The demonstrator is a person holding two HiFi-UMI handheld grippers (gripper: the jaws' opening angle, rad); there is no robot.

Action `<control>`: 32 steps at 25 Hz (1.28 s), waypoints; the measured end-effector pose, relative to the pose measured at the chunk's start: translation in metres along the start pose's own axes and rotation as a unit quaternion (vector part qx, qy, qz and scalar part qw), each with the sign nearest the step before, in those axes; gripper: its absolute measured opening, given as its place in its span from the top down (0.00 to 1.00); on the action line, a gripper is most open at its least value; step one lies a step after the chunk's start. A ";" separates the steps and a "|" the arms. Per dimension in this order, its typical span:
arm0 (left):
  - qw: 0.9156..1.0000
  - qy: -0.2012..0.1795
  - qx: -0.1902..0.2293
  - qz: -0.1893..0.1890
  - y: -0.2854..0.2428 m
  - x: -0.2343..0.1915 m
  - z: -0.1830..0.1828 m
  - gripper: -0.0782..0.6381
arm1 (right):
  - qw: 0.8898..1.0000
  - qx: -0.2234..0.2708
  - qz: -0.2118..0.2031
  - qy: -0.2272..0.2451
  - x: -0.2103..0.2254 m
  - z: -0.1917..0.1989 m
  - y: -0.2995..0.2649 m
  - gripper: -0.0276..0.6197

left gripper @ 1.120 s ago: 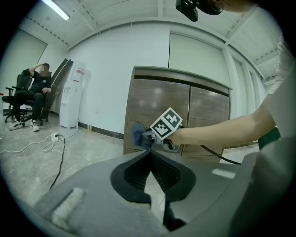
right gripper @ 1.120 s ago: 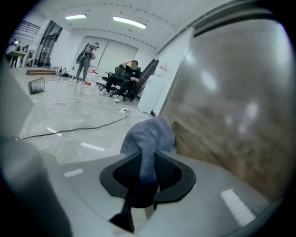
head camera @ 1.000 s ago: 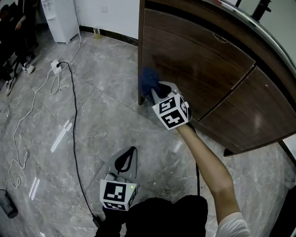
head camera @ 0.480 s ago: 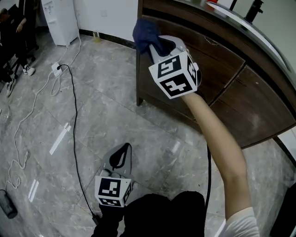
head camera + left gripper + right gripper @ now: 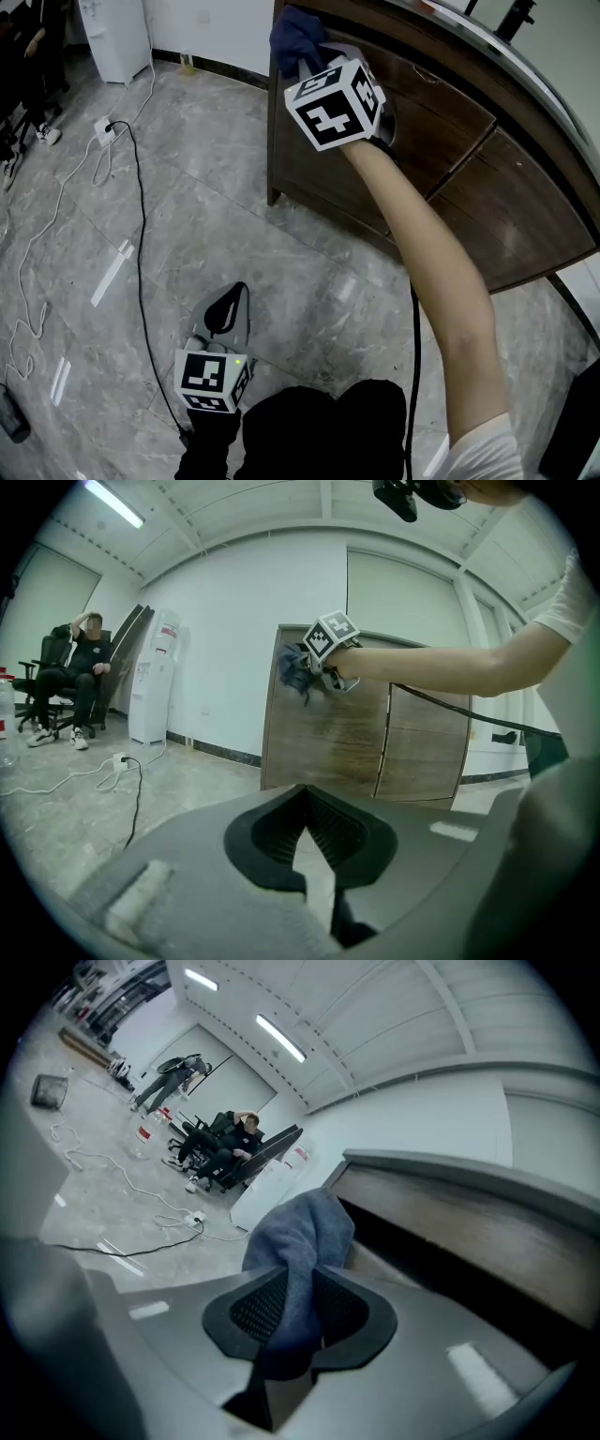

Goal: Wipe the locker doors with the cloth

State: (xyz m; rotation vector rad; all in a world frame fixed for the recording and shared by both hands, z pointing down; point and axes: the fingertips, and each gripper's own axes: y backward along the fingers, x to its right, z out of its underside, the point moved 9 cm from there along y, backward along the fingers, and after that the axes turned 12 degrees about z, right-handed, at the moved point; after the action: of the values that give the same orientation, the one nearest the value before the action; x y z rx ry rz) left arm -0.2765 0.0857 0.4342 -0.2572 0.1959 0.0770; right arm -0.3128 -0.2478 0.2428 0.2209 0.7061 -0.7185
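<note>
A dark blue cloth (image 5: 295,37) is pinched in my right gripper (image 5: 309,58), which is shut on it and held high at the top left corner of the brown wooden locker (image 5: 441,141). The cloth (image 5: 300,1241) bulges out between the jaws against the left door near its top edge. From the left gripper view the cloth (image 5: 294,670) and the right gripper (image 5: 314,667) show against the left door (image 5: 328,733), with the right door (image 5: 427,747) beside it. My left gripper (image 5: 222,319) hangs low over the floor, shut with nothing in it.
A black cable (image 5: 141,225) and a white cable with a power strip (image 5: 101,129) trail across the grey marble floor. A white appliance (image 5: 112,37) stands by the far wall. A person sits on a chair (image 5: 80,682) at the far left.
My right gripper has risen with the cloth from the lower left of the left door to its top left corner. The left gripper has shifted slightly left.
</note>
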 end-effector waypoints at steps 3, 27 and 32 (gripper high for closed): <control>1.000 0.003 -0.001 -0.002 -0.001 -0.004 0.003 0.89 | 1.000 -0.019 -0.006 0.006 -0.020 0.013 -0.005 0.83; 0.999 0.008 -0.033 -0.019 -0.002 -0.024 0.022 0.89 | 0.989 -0.122 -0.080 -0.009 -0.145 0.146 -0.023 0.83; 0.999 0.011 -0.037 -0.020 -0.002 -0.026 0.027 0.89 | 0.986 -0.140 -0.093 -0.012 -0.163 0.165 -0.024 0.83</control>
State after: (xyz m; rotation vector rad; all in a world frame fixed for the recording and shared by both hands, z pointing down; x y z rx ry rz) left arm -0.2965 0.0894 0.4651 -0.3363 0.2093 0.0419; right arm -0.3313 -0.2485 0.4758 -0.1115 0.8031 -0.7893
